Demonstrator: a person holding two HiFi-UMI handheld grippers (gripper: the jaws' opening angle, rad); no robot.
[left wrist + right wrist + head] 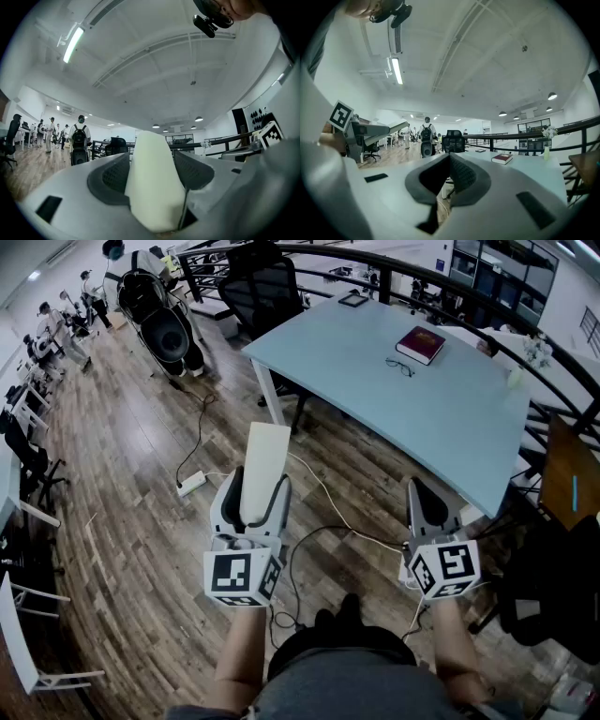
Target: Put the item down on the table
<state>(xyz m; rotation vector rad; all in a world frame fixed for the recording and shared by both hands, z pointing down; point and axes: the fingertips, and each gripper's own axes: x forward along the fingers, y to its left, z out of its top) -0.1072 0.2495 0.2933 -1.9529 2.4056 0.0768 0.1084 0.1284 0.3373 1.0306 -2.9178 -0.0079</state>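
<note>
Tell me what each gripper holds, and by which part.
The left gripper clamps the white slab by its near end; the far end juts out past the jaws. The right gripper is shut on nothing.

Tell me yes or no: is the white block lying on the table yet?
No: the white block is clamped between the left gripper's jaws over the wooden floor, short of the table.

The item (263, 465) is cream-white, the table (375, 395) pale blue, the book (420, 344) dark red. The left gripper (255, 480) and right gripper (419, 487) carry black-and-white square markers
</note>
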